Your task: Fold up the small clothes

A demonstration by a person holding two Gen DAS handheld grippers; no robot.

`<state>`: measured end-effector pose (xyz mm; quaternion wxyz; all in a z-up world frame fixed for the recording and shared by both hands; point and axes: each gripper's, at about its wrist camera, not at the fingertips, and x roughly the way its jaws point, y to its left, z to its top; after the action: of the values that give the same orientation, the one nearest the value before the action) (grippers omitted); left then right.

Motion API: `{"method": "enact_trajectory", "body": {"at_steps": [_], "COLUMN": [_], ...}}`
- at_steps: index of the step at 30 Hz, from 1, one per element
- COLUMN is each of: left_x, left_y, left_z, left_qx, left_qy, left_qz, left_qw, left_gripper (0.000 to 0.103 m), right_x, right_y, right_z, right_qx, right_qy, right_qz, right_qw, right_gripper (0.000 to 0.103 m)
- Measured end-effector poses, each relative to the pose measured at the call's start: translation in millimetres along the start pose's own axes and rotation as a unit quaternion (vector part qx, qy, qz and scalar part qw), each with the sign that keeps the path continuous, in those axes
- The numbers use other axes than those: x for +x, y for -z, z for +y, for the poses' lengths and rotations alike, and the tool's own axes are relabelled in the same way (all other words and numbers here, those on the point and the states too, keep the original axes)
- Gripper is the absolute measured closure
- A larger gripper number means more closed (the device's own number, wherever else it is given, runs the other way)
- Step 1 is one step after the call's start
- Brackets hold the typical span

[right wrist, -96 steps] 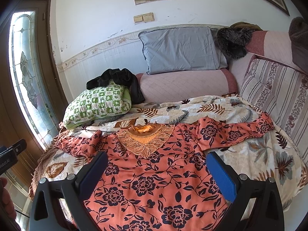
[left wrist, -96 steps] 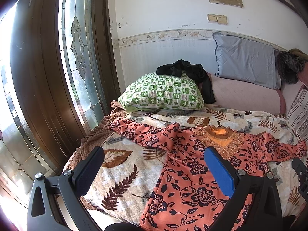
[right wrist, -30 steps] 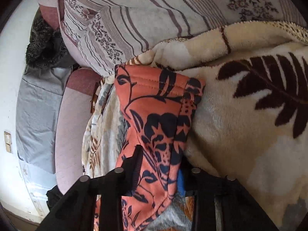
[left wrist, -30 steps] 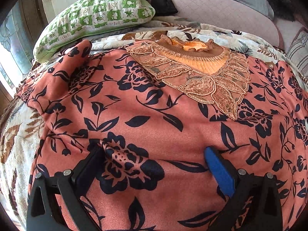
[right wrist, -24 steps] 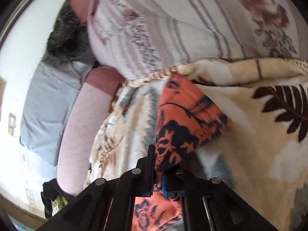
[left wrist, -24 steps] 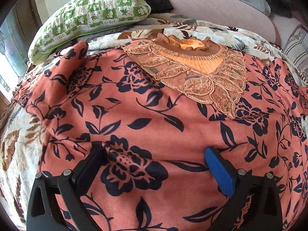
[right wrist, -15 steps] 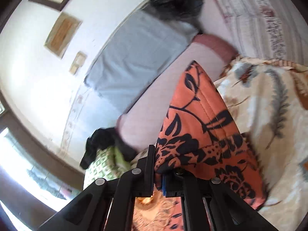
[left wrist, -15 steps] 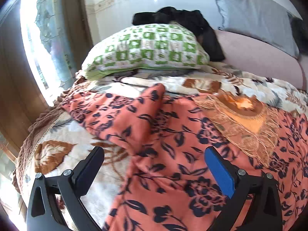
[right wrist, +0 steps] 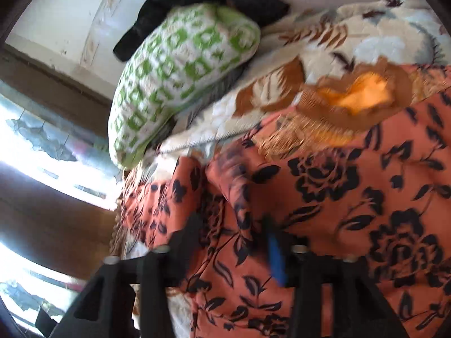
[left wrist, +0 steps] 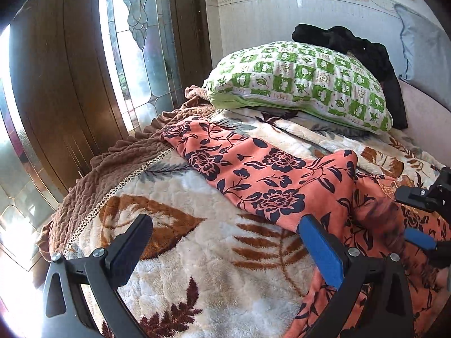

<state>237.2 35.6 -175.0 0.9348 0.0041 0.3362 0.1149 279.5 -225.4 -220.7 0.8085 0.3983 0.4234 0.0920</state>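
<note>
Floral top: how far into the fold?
Early. One sleeve of the floral top looks brought in over the body; the right gripper has just opened over it, fabric still between its fingers. Left gripper open, empty. The spread sleeve and body folds remain.

bed cover: a cream fleece blanket with brown and grey leaf prints, spread over the whole top.
under-layer: a brown quilted cover with a lace edge shows at the left edge of the bed.
on the blanket, front: an orange dress with dark flowers lies flat, one sleeve stretched towards the window side.
on the blanket, back: a green-and-white checked pillow; a black garment lies draped over its far side.
</note>
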Motion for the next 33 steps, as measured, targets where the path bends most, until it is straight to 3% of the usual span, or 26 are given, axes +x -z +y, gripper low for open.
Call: {"method": "enact_trajectory", "body": {"at_steps": [6,8,9,11,13,14,15,20,25,30,33], "left_x": [3,5,5,5,5,5,4,4,20,42,61], "left_y": [-6,-6,-6,-4,-2,-1,-1,2,-2,-5,-7], "left_z": [6,4,3,-3,-11,-16,-21,-34,-11,38,63], "left_qx": [-0.034,-0.042,-0.044,-0.046,-0.038,-0.031,-0.025,-0.004,-0.034,-0.104,-0.139], "left_qy": [0.004,0.006,0.005,0.011,0.013,0.011,0.012,0.015,-0.010,-0.001,0.037], "left_qz": [0.013,0.020,0.023,0.029,0.032,0.033,0.034,0.035,0.054,0.081,0.114], "left_qw": [0.9993,0.9989,0.9987,0.9984,0.9987,0.9989,0.9990,0.9993,0.9979,0.9913,0.9830], "left_gripper": [0.000,0.000,0.000,0.000,0.000,0.000,0.000,0.000,0.000,0.000,0.000], "right_x": [-46,-66,-74,-77,-68,-69,-73,-137,-189,-201,-189], "right_y": [12,9,3,-9,-14,-13,-10,4,20,32,24], "right_z": [-3,-13,-20,-38,-79,-100,-115,-122,-142,-168,-165], "right_qx": [-0.070,-0.071,-0.068,-0.050,-0.014,0.005,0.011,-0.011,-0.040,-0.020,0.001], "right_qy": [-0.027,-0.001,0.016,0.070,0.129,0.156,0.154,0.103,0.114,0.122,0.062], "right_qz": [-0.043,-0.073,-0.083,-0.085,-0.052,-0.030,-0.022,-0.070,-0.087,-0.096,-0.071], "right_qw": [0.996,0.995,0.994,0.993,0.990,0.987,0.988,0.992,0.989,0.988,0.996], "right_gripper": [0.022,0.026,0.040,0.054,0.058,0.067,0.077,0.073,0.073,0.072,0.072]}}
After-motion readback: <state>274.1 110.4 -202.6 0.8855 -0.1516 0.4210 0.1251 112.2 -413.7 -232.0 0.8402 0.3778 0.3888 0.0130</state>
